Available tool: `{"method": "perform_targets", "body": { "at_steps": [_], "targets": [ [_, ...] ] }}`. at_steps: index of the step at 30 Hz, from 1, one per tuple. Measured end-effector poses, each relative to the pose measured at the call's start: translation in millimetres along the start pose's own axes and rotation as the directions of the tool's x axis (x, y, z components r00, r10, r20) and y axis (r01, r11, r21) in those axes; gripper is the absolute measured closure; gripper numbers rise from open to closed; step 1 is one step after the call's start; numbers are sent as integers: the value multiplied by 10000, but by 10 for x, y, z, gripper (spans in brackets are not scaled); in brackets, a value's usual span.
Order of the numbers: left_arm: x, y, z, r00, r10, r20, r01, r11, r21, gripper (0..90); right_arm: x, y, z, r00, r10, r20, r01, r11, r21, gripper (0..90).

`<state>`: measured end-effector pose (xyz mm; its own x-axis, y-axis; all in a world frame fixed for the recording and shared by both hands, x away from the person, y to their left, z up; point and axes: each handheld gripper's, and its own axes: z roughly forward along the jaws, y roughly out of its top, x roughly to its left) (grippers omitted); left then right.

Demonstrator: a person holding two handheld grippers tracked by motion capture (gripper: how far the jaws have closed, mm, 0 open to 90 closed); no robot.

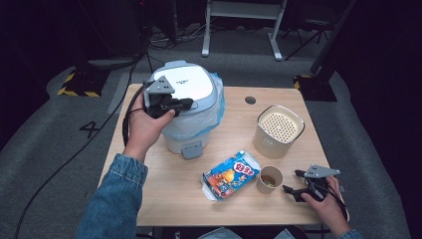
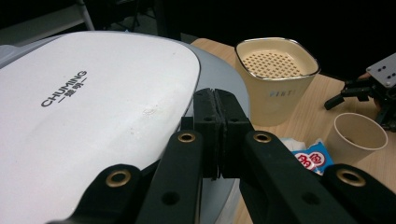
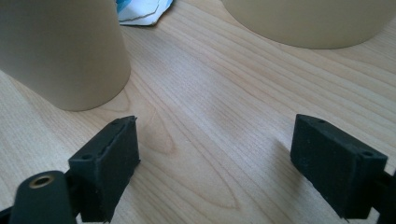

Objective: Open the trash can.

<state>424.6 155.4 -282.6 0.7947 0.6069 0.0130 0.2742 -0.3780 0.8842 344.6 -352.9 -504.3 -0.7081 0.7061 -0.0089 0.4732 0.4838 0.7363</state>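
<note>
My left claw (image 1: 183,103) has its jaws pressed together, empty, over the bin's (image 1: 191,107) shut white lid (image 2: 93,107), so I judge the lid still has to be opened. The wrapper (image 1: 231,175) and cup (image 1: 269,179) wait on the counter (image 1: 164,199). The cup sits near, at ten o'clock of my right claw (image 1: 292,182), jaws apart.

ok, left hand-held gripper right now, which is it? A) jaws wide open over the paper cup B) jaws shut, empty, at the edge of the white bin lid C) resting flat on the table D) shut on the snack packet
B: in the left gripper view the left hand-held gripper has its pads pressed together with nothing between them, at the rim of the white bin lid.
</note>
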Motion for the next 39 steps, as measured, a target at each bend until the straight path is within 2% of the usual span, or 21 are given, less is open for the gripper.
{"method": "perform_targets", "body": {
  "at_steps": [11,13,15,17,20,23,24,27,28,30,31,35,37,38,39],
  "targets": [
    [-4,20,7,10000,-40,-3,40,9997,231,897,0,0,0,10000,0,0,0,10000,0,156],
    [-17,30,10,9999,79,-66,-77,9994,329,898,0,0,0,10000,3,-1,-3,10000,-1,156],
    [-33,43,14,9990,322,-324,-305,9983,492,898,0,1,0,10000,0,0,0,10000,2,156],
    [-28,45,12,9992,294,-264,-280,9983,506,897,1,0,0,10000,3,0,-3,10000,2,156],
    [-5,24,7,10000,26,-44,-25,9993,365,897,0,0,0,10000,1,0,-1,10000,0,156],
    [2,14,4,10000,-20,-8,20,9998,210,881,0,0,0,10000,2,0,-2,10000,0,157],
    [-1,17,0,10000,-83,4,83,9999,147,855,0,0,0,10000,2,0,-2,10000,1,156],
    [-23,28,2,9993,-165,-320,171,9997,173,615,0,0,0,10000,2,-1,-2,10000,1,156],
    [-34,30,-4,9994,-306,-146,308,9994,144,575,0,0,0,10000,3,-1,-3,10000,0,156],
    [-76,31,-18,9984,-418,382,423,9990,-132,535,0,0,0,10000,2,-1,-2,10000,0,157],
    [-116,35,-27,9980,-423,468,435,9988,-237,508,0,0,0,10000,4,-2,-4,10000,0,157],
    [-300,52,-56,9973,-37,728,70,9990,-449,409,0,0,0,10000,5,-1,-5,10000,2,157],
    [-406,43,-51,9968,-33,794,75,9986,-532,374,0,0,0,10000,2,0,-2,10000,0,156],
    [-406,43,-51,9968,-33,794,75,9986,-532,357,0,0,0,10000,2,0,-2,10000,0,156],
    [-481,33,-49,9969,96,782,-57,9987,-500,350,0,0,0,10000,2,-1,-2,10000,0,156]
  ]
}}
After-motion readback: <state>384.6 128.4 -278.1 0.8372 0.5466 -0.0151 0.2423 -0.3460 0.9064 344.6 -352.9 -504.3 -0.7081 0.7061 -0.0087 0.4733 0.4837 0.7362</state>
